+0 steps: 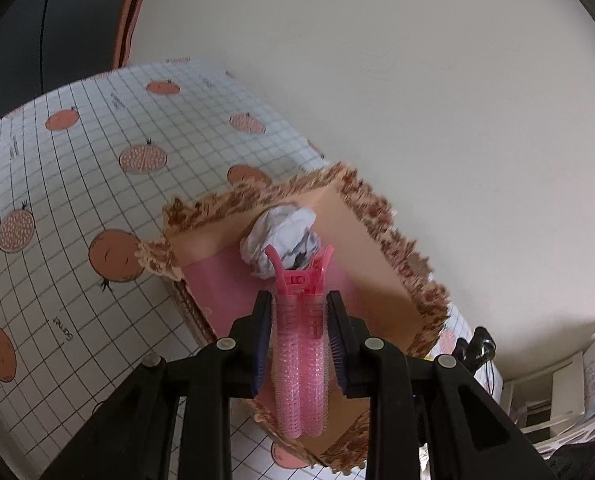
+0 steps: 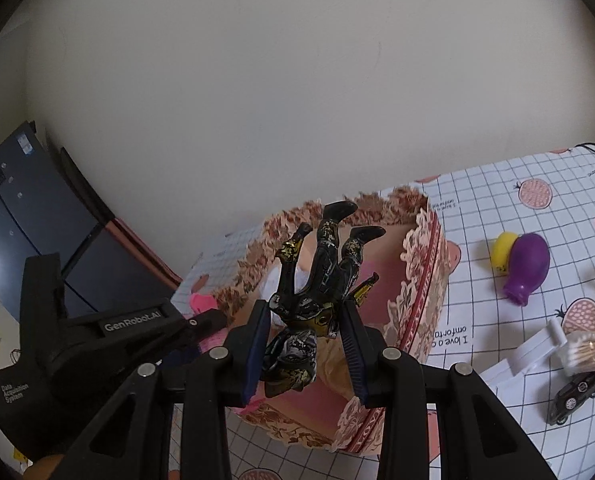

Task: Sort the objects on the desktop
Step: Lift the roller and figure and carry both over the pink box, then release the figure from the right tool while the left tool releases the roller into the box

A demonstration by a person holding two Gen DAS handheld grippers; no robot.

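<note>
In the left wrist view my left gripper point(image 1: 299, 300) is shut on a pink hair-roller clip point(image 1: 300, 344), held over the open pink box with a scalloped brown floral rim point(image 1: 381, 208). A crumpled white paper ball point(image 1: 283, 236) lies inside the box, just past the clip's tip. In the right wrist view my right gripper point(image 2: 304, 312) is shut on a black and gold action figure point(image 2: 317, 280), gripped upside down with its legs pointing up, above the same box point(image 2: 425, 280). The left gripper point(image 2: 193, 326) enters from the left with the pink clip at the box's left rim.
The table has a white grid cloth with orange fruit prints point(image 1: 57, 220). To the right of the box lie a purple and yellow toy point(image 2: 521, 264), a black toy car point(image 2: 577, 394), a clear box of cotton swabs point(image 2: 585, 354) and white paper. A wall stands behind.
</note>
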